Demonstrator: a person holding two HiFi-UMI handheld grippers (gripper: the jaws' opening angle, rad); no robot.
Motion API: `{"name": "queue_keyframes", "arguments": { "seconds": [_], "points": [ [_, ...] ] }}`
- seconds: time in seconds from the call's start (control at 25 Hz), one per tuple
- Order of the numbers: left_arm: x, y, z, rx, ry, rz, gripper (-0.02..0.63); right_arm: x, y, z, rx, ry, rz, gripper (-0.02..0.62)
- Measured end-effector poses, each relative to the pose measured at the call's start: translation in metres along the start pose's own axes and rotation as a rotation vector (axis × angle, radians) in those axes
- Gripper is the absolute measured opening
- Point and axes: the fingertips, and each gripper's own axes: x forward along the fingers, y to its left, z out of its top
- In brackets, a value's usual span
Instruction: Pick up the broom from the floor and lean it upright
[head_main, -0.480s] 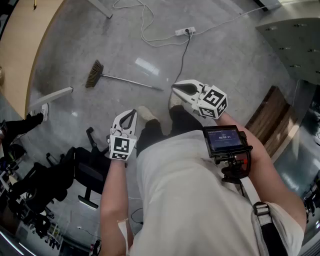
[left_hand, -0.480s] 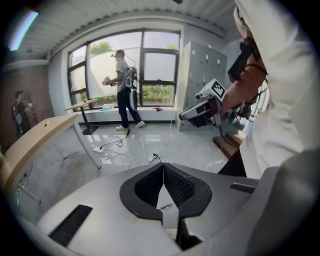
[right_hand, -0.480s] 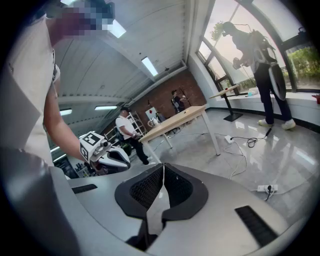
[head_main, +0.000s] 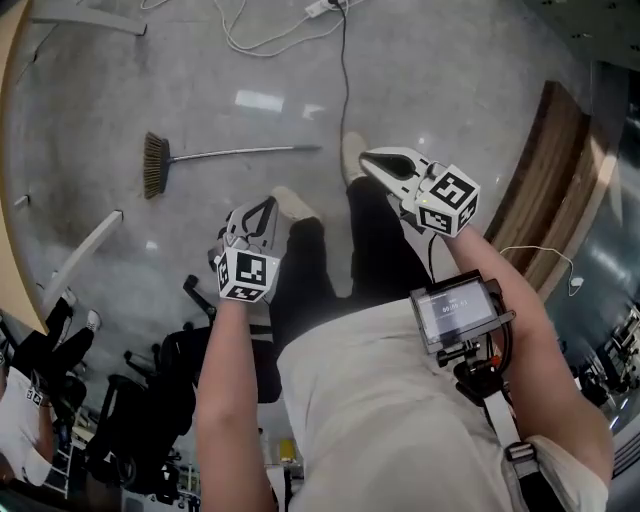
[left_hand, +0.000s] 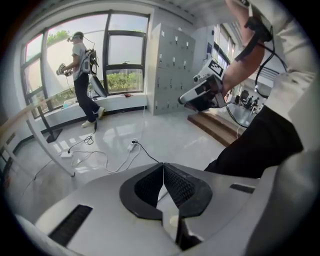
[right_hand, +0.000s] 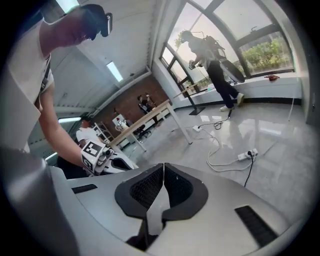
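Note:
The broom (head_main: 215, 154) lies flat on the grey floor in the head view, its brown bristle head (head_main: 154, 166) to the left and its thin metal handle running right. My left gripper (head_main: 267, 201) hangs above the floor below the handle's right end, apart from it, jaws shut on nothing. My right gripper (head_main: 366, 156) is held just right of the handle's tip, also shut and empty. In the left gripper view the left gripper (left_hand: 163, 164) shows its pads pressed together, and the right gripper (left_hand: 202, 94) floats ahead of it. The right gripper view shows the right gripper (right_hand: 163, 165) with its pads together and the left gripper (right_hand: 107, 157) at lower left.
A power strip (head_main: 318, 8) with white and black cables lies beyond the broom. A white bar (head_main: 85, 250) lies at the left, office chairs (head_main: 160, 380) stand lower left, and a wooden step (head_main: 545, 170) runs along the right. Another person (left_hand: 82, 75) stands by the windows; grey lockers (left_hand: 172, 70) line the wall.
The head view has swung, so the broom now lies more level and closer to the grippers. Both grippers have stayed shut and empty, held in front of the body.

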Motion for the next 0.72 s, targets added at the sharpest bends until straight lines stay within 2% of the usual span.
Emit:
{"name": "queue_keyframes", "arguments": {
  "seconds": [0.16,0.32,0.56,0.72],
  "points": [
    [0.033,0.001,-0.034,0.020,0.016,-0.061,0.008,0.018,-0.011,-0.043,0.048,-0.013,-0.062,0.018],
    [0.066,-0.008,-0.067,0.046,0.054,-0.124,0.008,0.033,-0.022,-0.077,0.061,-0.004,-0.086,0.018],
    [0.091,-0.021,-0.105,0.077,0.099,-0.152,0.008,0.040,-0.029,-0.103,0.033,0.017,-0.066,0.018],
    [0.130,-0.024,-0.125,0.082,0.128,-0.158,0.008,0.052,-0.057,-0.126,0.000,0.050,-0.032,0.018]
  ]
}}
